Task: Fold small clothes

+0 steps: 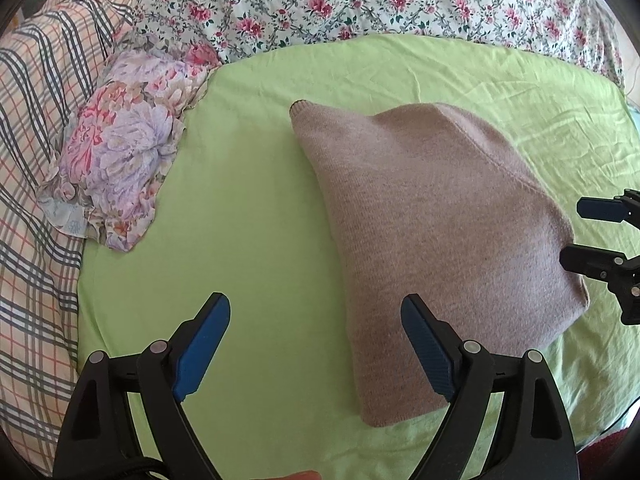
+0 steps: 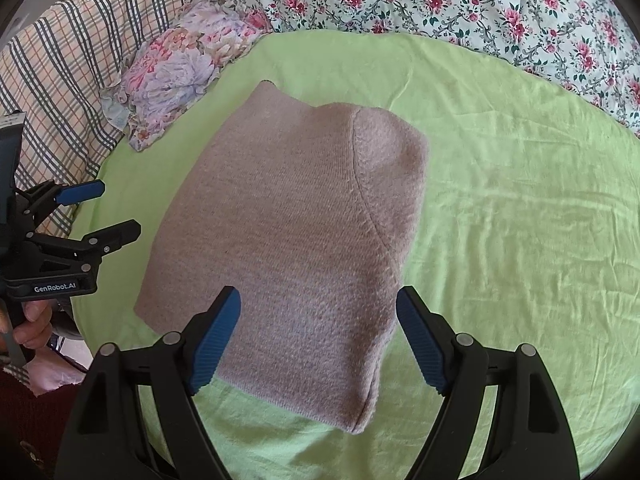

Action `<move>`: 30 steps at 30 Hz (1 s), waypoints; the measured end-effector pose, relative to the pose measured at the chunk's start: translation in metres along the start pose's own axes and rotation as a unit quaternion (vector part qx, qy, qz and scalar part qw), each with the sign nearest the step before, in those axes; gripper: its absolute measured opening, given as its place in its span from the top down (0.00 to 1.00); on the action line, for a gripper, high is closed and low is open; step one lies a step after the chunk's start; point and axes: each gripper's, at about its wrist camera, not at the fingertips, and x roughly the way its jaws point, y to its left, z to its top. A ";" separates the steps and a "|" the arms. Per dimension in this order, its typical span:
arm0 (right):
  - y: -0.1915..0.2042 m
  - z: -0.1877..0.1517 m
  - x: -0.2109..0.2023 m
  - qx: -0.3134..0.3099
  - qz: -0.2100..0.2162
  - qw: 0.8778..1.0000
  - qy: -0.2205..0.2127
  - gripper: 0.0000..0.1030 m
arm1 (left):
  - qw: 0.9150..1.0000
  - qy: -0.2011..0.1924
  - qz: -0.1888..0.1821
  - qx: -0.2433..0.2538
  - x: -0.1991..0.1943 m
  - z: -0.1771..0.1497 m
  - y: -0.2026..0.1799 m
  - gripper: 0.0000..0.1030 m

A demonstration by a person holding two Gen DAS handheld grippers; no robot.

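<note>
A folded mauve knit sweater (image 1: 432, 236) lies flat on the green sheet (image 1: 248, 208); it also shows in the right wrist view (image 2: 288, 240). My left gripper (image 1: 316, 316) is open and empty, hovering above the sweater's near left edge. My right gripper (image 2: 318, 312) is open and empty, above the sweater's near edge. The right gripper appears at the right edge of the left wrist view (image 1: 576, 236), open beside the sweater. The left gripper appears at the left of the right wrist view (image 2: 116, 210), open beside the sweater.
A crumpled purple floral cloth (image 1: 120, 160) lies at the sheet's far left. A plaid quilt (image 1: 36, 120) lies to the left. A rose-print cover (image 1: 360, 4) runs along the back. Green sheet (image 2: 520, 220) stretches to the right of the sweater.
</note>
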 end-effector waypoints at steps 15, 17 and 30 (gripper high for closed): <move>-0.006 0.008 0.003 0.017 0.006 1.000 -0.013 0.17 | 1.000 -0.001 -0.020 -0.011 0.008 0.008 0.000 0.14; -0.014 0.011 0.005 0.034 0.013 0.999 -0.015 0.17 | 0.999 0.003 -0.029 -0.020 0.012 0.012 0.004 0.14; -0.086 0.020 0.069 0.234 0.082 0.968 0.032 0.81 | 0.990 0.054 -0.065 -0.110 0.072 0.038 0.038 0.13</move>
